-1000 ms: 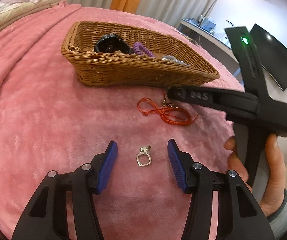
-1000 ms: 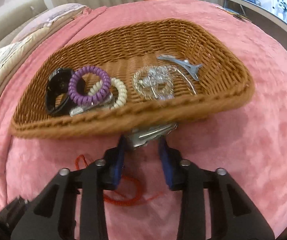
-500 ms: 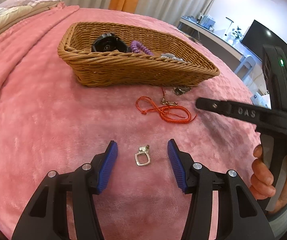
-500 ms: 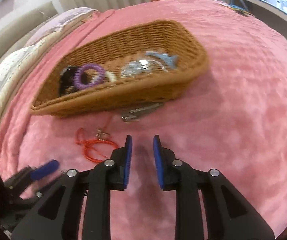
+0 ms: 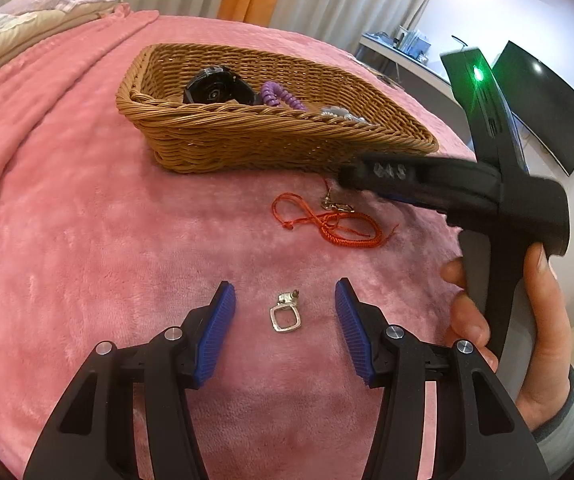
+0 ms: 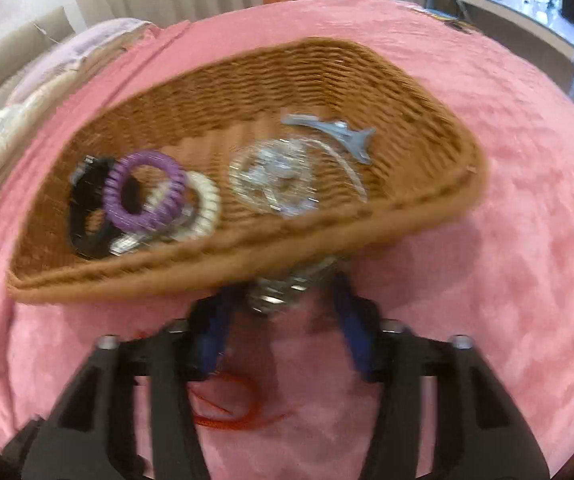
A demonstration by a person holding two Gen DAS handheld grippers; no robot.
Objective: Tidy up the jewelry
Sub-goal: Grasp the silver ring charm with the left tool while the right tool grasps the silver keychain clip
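My left gripper (image 5: pixel 283 285) rests open on the pink blanket, and a small silver square pendant (image 5: pixel 285 317) lies loose between its blue pads. My right gripper (image 6: pixel 285 286) is low against the front wall of the wicker basket (image 6: pixel 207 276). A silver metal clip (image 6: pixel 283 294) lies between its fingers; the view is blurred and the pads look clear of it. In the left wrist view the right gripper (image 5: pixel 351 176) reaches in from the right beside the basket (image 5: pixel 247 148). A red cord (image 5: pixel 327 228) with a metal clasp lies between the two grippers.
The basket holds a black round piece (image 5: pixel 217 88), a purple spiral tie (image 6: pixel 143 192), a white spiral tie (image 6: pixel 207 200), a clear bracelet (image 6: pixel 275 176) and a grey-blue hair clip (image 6: pixel 339 132). A person's hand (image 5: pixel 543 320) grips the right tool. A desk and a screen stand far right.
The right gripper let the silver clip go by the basket and drew back. It has now come forward again, with its jaws wider around the clip. The left gripper has not moved.
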